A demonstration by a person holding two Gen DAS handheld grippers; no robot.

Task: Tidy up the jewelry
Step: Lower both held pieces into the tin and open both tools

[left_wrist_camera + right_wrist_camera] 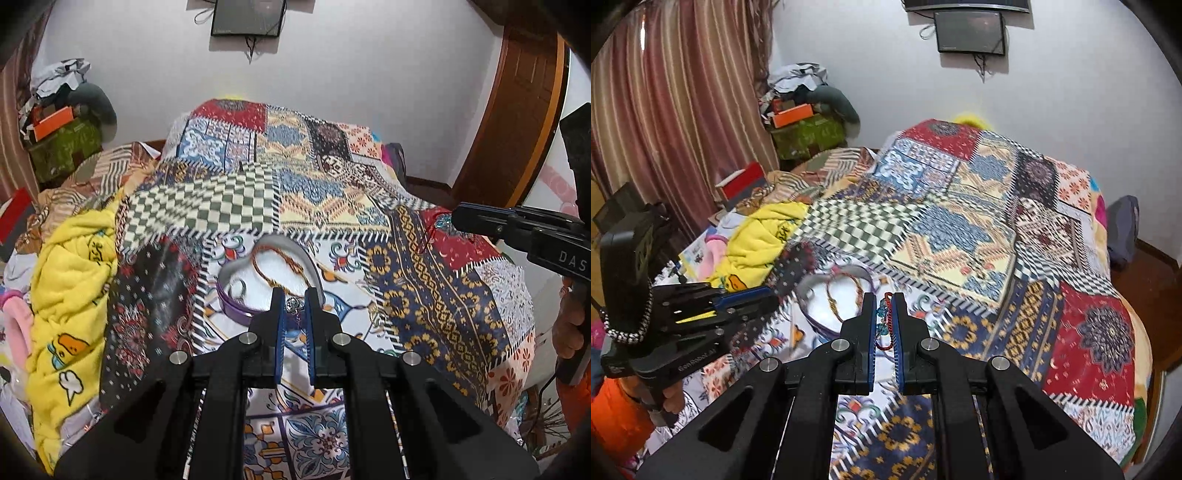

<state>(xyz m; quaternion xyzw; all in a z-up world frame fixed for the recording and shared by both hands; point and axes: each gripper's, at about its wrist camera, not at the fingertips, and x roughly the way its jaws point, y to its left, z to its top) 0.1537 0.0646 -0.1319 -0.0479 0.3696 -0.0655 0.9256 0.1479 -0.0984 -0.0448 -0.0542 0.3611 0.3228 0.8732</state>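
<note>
A heart-shaped purple jewelry box (pixel 236 312) with a white lining lies open on the patchwork bedspread (pixel 325 184). A braided brown-and-orange bracelet (pixel 284 264) and a silver ring (pixel 238 288) lie inside it. My left gripper (pixel 294 303) is shut on a small silver earring (pixel 293 304), just above the box's near rim. My right gripper (pixel 884 312) is shut on a red cord bracelet with teal beads (pixel 882 325), held right of the box (pixel 820 314). The right gripper (pixel 480 218) also shows at the right of the left wrist view.
A yellow printed blanket (pixel 70 295) is bunched at the left of the bed. Boxes and clutter (pixel 62 125) are piled in the far left corner by a striped curtain (pixel 665 110). A wooden door (pixel 517 122) stands at the right.
</note>
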